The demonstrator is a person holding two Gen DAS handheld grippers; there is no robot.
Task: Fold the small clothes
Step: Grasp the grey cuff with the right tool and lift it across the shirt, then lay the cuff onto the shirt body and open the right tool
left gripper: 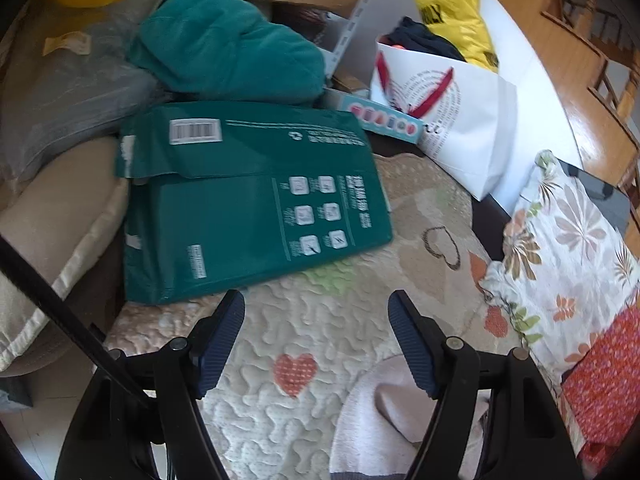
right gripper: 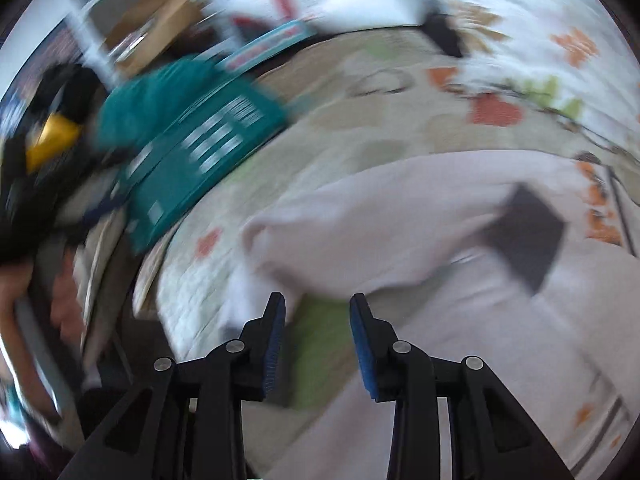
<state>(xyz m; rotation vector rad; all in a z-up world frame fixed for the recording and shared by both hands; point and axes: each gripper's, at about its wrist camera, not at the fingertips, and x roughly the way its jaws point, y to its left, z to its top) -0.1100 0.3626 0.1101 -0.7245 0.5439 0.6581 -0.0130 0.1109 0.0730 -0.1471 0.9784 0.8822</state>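
A pale pink small garment (right gripper: 400,216) with a dark grey patch (right gripper: 524,232) lies on a quilted cream blanket with red hearts (left gripper: 296,372). Its edge also shows in the left wrist view (left gripper: 372,420), low and right. My left gripper (left gripper: 316,308) is open and empty above the blanket, its right finger over the garment's edge. My right gripper (right gripper: 318,312) is open and empty just in front of the garment's near edge. The right wrist view is blurred by motion.
A green flat package (left gripper: 248,204) lies on the blanket ahead, with a teal cloth bundle (left gripper: 228,44) behind it. A white paper bag (left gripper: 452,120) and a yellow bag (left gripper: 452,12) stand at the back right. A floral cushion (left gripper: 568,248) sits right, grey and beige pillows (left gripper: 60,216) left.
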